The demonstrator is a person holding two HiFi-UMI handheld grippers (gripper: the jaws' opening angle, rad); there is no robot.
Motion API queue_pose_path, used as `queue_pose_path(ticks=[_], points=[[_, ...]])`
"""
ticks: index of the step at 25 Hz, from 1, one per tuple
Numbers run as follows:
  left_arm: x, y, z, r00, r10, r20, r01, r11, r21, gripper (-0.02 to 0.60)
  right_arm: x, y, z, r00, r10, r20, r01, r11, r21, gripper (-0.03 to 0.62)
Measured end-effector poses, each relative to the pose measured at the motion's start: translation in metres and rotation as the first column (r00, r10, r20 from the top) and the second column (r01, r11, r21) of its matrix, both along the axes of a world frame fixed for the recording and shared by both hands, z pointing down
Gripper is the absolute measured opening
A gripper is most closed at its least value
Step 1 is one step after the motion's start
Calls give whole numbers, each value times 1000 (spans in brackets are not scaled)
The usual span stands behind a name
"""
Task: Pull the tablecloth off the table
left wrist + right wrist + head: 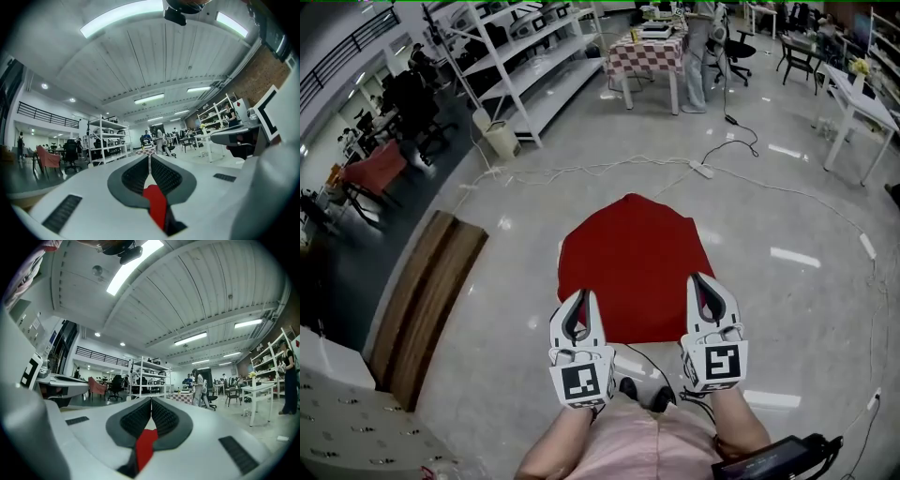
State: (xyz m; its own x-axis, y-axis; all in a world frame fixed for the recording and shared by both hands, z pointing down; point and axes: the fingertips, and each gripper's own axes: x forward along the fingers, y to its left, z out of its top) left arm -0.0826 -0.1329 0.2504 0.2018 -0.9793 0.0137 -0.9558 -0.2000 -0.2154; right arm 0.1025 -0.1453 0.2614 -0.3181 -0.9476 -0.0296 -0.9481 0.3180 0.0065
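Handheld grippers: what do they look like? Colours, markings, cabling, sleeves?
They are a matched pair. The left gripper and right gripper have white moulded shells that taper to a point, lined with dark grey ribbed pads. Each carries a cube with black-and-white square markers at the rear. A thin black cable trails behind them. The person wears a pink top; no sleeve reaches the wrists.

I count two hand-held grippers: the left hand-held gripper [581, 294] and the right hand-held gripper [701, 277]. There is one red tablecloth [633, 262]. Further out I see one checkered-cloth table [649, 54], one white table [867, 101], one power strip [701, 170] and one wooden board [427, 300].
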Motion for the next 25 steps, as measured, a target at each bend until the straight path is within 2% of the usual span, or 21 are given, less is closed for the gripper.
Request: queue_pose_path(ticks=[5, 10, 16, 25], points=[[-15, -13, 0, 1000, -12, -27, 13, 1000, 13, 37, -14, -13, 4, 1000, -11, -17, 11, 1000, -6, 18], [-25, -23, 8, 999, -6, -38, 6, 1000, -10, 37, -24, -22, 12, 1000, -11, -12, 11, 1000, -28, 18], [-22, -27, 30, 999, 29, -18, -30, 998, -52, 37, -30, -26, 29, 999, -27, -36, 24, 998, -63, 18], [-34, -34, 81, 999, 32, -28, -36, 988, -147, 37, -39, -26, 83, 998, -34, -55, 25, 988, -154, 20]])
